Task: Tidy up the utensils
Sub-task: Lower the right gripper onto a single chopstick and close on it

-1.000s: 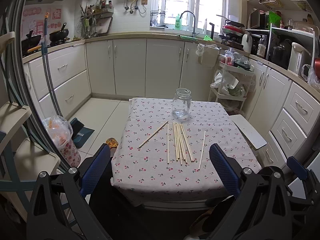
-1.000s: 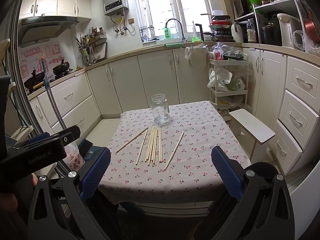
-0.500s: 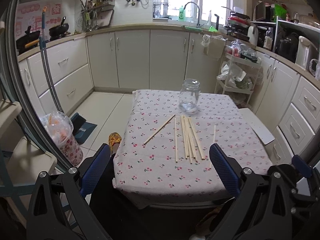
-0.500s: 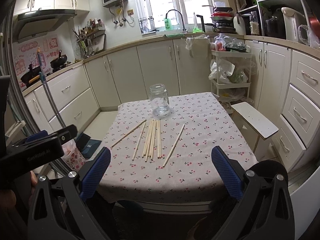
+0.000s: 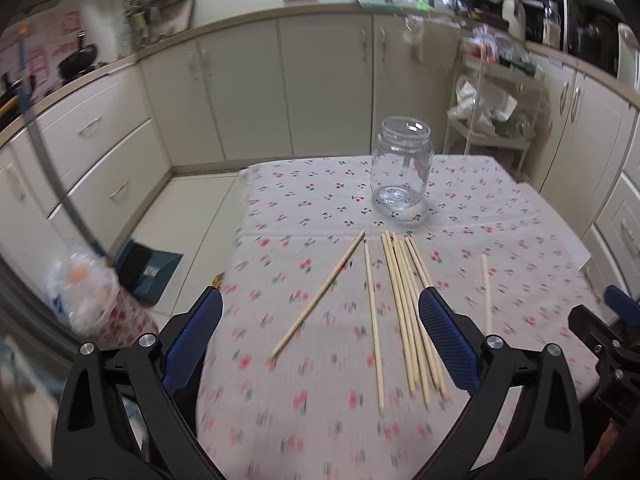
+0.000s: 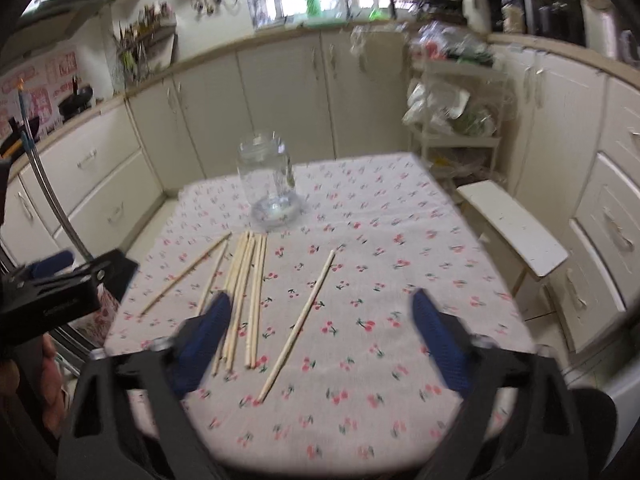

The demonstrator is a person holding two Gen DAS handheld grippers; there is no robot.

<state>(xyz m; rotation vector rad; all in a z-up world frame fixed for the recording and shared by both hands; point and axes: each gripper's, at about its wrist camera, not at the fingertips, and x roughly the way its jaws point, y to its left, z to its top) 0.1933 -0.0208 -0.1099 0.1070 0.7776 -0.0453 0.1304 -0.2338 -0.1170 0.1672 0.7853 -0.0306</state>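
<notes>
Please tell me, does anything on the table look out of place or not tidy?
Yes. The chopsticks lie loose on the tablecloth instead of standing in the empty glass jar. One is askew at the left, and another lies apart at the right. Nothing looks spilled or broken.

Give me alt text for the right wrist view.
An open hand-held gripper with blue pads hovers over pale wooden chopsticks lying on a cherry-print tablecloth. An empty clear glass jar stands upright behind them.

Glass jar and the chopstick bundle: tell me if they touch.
Apart. The left wrist view shows bare tablecloth between the glass jar and the far tips of the chopstick bundle.
</notes>
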